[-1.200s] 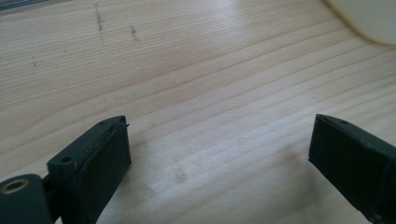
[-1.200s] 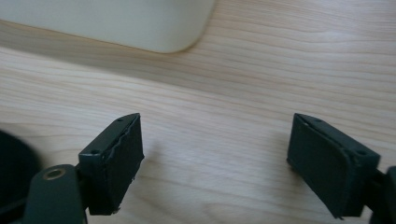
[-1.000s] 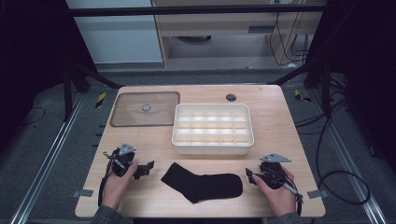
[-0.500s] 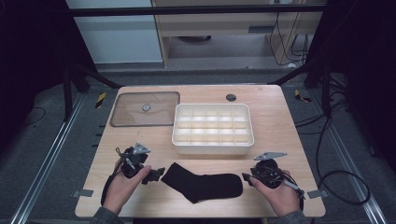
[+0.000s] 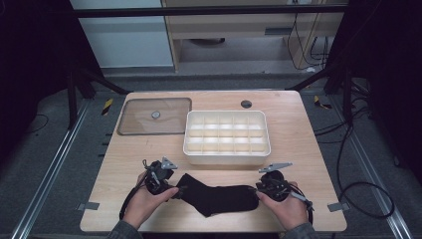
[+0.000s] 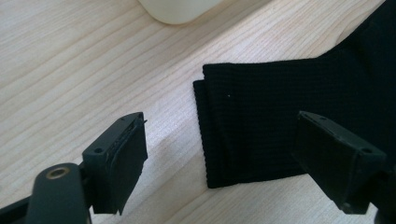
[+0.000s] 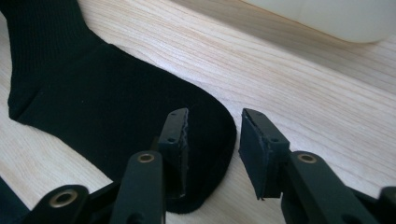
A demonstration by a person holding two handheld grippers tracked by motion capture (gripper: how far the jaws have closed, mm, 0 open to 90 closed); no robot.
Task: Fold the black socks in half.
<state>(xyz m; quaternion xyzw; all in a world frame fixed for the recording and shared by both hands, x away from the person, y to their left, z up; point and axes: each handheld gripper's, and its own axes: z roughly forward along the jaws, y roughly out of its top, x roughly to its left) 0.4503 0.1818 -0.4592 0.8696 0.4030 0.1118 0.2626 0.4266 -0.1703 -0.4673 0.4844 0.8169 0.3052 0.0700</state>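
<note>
The black sock (image 5: 219, 197) lies flat on the table (image 5: 308, 149), in front of the white divided box (image 5: 227, 137). Both hands have moved inward to its ends. The left gripper (image 6: 219, 154) has just been closing but stands apart around the cuff, not pressing. The right gripper (image 7: 214, 140) has narrowed over the toe; it seems not yet clamped. The grasp is probably next.

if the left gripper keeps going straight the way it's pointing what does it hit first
Most likely the sock: its cuff end lies flat on the table right ahead of the left gripper, whose jaws have just been closing but stand open, one over wood, one over fabric. Height above it is unclear.
</note>
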